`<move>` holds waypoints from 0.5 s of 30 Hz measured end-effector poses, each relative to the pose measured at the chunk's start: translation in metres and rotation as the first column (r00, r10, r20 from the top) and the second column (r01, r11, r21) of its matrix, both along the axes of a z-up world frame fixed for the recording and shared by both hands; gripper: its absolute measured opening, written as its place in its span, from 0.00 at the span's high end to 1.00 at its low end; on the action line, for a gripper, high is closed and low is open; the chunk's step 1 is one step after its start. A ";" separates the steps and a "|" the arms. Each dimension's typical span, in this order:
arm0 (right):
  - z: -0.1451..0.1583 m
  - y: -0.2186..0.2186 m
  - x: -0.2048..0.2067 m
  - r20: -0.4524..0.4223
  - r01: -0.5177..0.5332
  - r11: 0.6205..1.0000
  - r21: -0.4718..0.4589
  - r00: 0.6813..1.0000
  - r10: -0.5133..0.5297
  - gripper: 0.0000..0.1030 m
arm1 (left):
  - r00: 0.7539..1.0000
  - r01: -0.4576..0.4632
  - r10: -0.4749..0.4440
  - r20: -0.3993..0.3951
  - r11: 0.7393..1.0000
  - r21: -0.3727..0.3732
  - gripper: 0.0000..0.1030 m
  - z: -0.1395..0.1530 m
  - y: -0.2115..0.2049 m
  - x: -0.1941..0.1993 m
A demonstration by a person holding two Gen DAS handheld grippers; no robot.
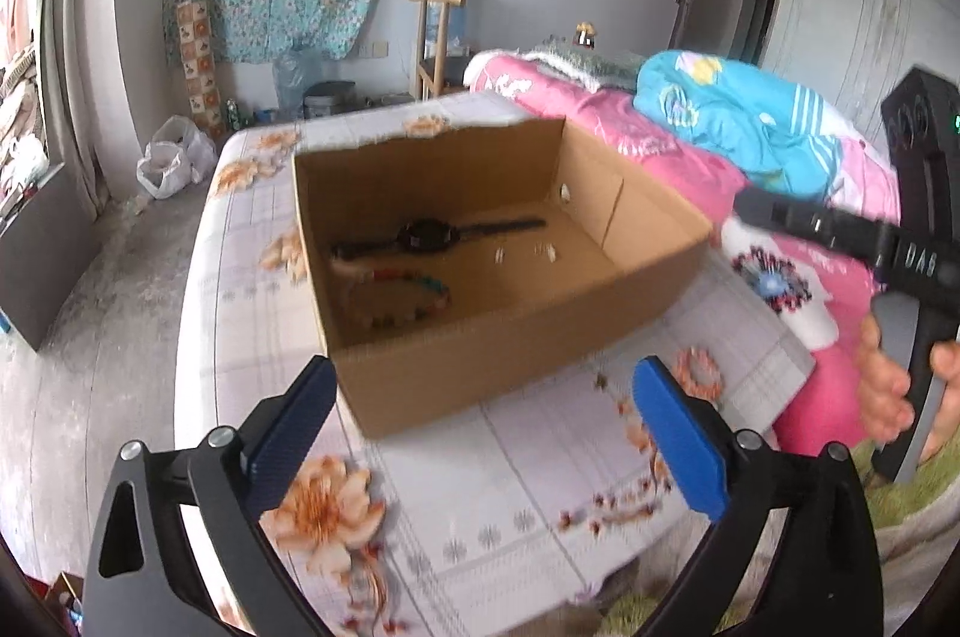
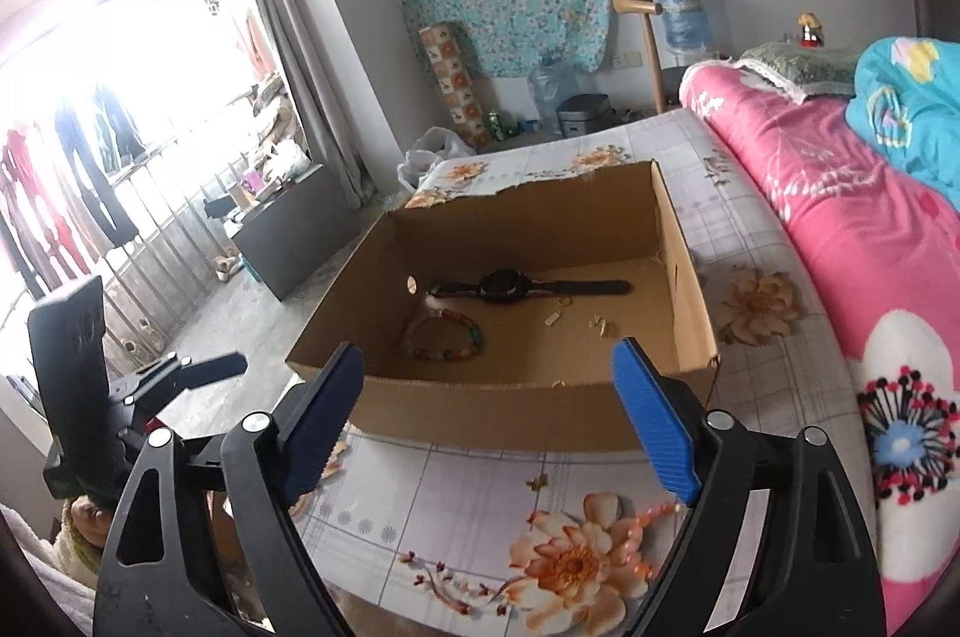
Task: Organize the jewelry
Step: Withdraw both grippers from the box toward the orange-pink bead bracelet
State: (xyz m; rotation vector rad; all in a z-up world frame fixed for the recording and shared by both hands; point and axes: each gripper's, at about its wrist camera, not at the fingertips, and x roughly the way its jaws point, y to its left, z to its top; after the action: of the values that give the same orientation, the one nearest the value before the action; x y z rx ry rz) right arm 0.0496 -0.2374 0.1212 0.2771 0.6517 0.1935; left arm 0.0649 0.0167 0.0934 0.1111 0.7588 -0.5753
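In the left wrist view, an open brown cardboard box (image 1: 480, 337) on a flower-printed bedsheet (image 1: 540, 505) stands just ahead of the left gripper (image 1: 480, 433), whose blue-padded jaws are spread wide and empty, its near wall between them and the black wristwatch (image 1: 429, 235) and multicoloured bead bracelet (image 1: 399, 292) inside; white letters reading "DAB" mark the other black tool (image 1: 864, 247) at right. In the right wrist view, the right gripper (image 2: 492, 415) is likewise spread and empty before the box, beside a pink floral quilt (image 2: 840, 229).

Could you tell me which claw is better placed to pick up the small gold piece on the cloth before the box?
Right, probably: the small gold piece lies just ahead of the right claw, centred before its open jaws; the left claw stands off to one side.
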 end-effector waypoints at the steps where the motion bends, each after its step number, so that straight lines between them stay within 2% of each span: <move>1: -0.001 0.002 -0.002 -0.003 0.001 1.000 -0.007 1.000 -0.001 0.18 | 1.000 -0.002 0.002 -0.011 1.000 0.008 0.06 -0.006 0.001 -0.003; 4: -0.007 0.009 -0.008 -0.015 0.003 0.999 -0.035 1.000 -0.003 0.14 | 0.999 -0.015 0.018 -0.050 0.998 0.053 0.06 -0.028 -0.002 -0.012; 10: -0.029 0.023 -0.014 -0.078 0.024 0.992 -0.126 0.996 -0.034 0.09 | 0.994 -0.025 0.046 -0.100 0.979 0.200 0.05 -0.080 -0.021 -0.012; 15: -0.047 0.024 -0.018 -0.115 0.090 0.972 -0.218 0.986 -0.117 0.08 | 0.989 -0.031 0.064 -0.131 0.969 0.243 0.06 -0.102 -0.031 -0.004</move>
State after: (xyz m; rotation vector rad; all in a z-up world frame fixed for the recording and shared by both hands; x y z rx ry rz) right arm 0.0316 -0.2130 0.0742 0.1171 0.7762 0.0050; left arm 0.0608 -0.0147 -0.0090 0.2790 0.9622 -0.4463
